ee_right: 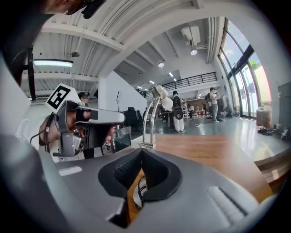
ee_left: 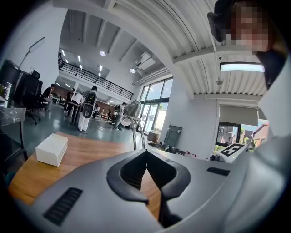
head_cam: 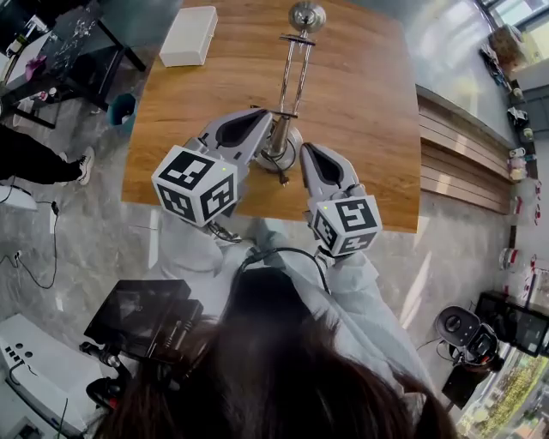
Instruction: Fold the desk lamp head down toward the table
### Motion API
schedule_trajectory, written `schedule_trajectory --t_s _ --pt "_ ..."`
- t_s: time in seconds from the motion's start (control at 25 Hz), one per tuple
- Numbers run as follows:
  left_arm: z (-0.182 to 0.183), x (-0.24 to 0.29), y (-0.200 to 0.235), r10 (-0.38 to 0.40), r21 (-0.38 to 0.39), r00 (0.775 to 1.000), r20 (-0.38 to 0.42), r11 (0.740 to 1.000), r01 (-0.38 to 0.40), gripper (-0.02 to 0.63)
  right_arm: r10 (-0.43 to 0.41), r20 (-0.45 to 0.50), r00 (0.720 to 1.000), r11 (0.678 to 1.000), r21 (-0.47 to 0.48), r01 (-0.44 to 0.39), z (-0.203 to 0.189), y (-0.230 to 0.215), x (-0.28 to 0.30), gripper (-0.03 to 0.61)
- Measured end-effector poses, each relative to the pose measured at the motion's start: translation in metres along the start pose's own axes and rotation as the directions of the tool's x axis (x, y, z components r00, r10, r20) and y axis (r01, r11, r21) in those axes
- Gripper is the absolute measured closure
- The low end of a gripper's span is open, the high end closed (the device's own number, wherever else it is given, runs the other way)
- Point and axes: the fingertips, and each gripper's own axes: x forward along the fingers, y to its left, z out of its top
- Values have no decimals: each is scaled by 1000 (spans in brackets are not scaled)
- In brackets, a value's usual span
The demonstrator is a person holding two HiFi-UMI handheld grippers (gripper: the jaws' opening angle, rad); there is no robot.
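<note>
A chrome desk lamp stands upright near the front edge of the wooden table. Its round base is close to me, its twin rods rise to the shiny head. My left gripper is shut and empty, with its tip just left of the rods above the base. My right gripper is shut and empty too, just right of the base. In the left gripper view the head and rods stand beyond the closed jaws. The right gripper view shows the rods straight ahead and the left gripper beside them.
A white box lies on the table's far left corner, also visible as the white box in the left gripper view. A black cord trails from the lamp base. Desks, chairs and people stand on the floor at the left.
</note>
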Motion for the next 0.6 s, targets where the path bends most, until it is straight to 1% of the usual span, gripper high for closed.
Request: schedule_trajectory --t_s 0.16,0.24,0.32,0.36,0.4,0.44,0.48,0.52,0.6 --pt "3 25 11 -80 -19 996 -35 997 79 611 71 -57 996 997 7 -71 -11 -18 22 575" --pt "6 31 19 -96 -42 995 -36 995 94 610 114 -70 991 993 -2 -114 -16 -20 33 572" --pt "6 38 28 -103 -55 993 -51 993 100 607 168 -74 983 986 12 -168 -19 -21 41 566" --pt "6 41 30 -120 -60 991 -60 991 117 595 195 -75 978 981 23 -194 -22 -21 44 560" --pt "6 43 29 -155 -67 985 -69 986 150 565 218 -77 973 976 30 -216 -24 -21 47 552" --pt "6 45 26 -204 -75 976 -80 977 198 520 239 -84 967 971 29 -237 -27 -21 49 539" --pt "6 46 22 -255 -80 963 -92 966 248 452 259 -94 961 966 18 -258 -29 -20 52 521" --pt "7 48 19 -292 -83 951 -105 955 285 397 277 -105 955 960 3 -279 -31 -18 54 498" --pt "7 55 23 -316 -93 941 -122 947 306 390 310 -115 944 949 -24 -315 -34 -15 57 464"
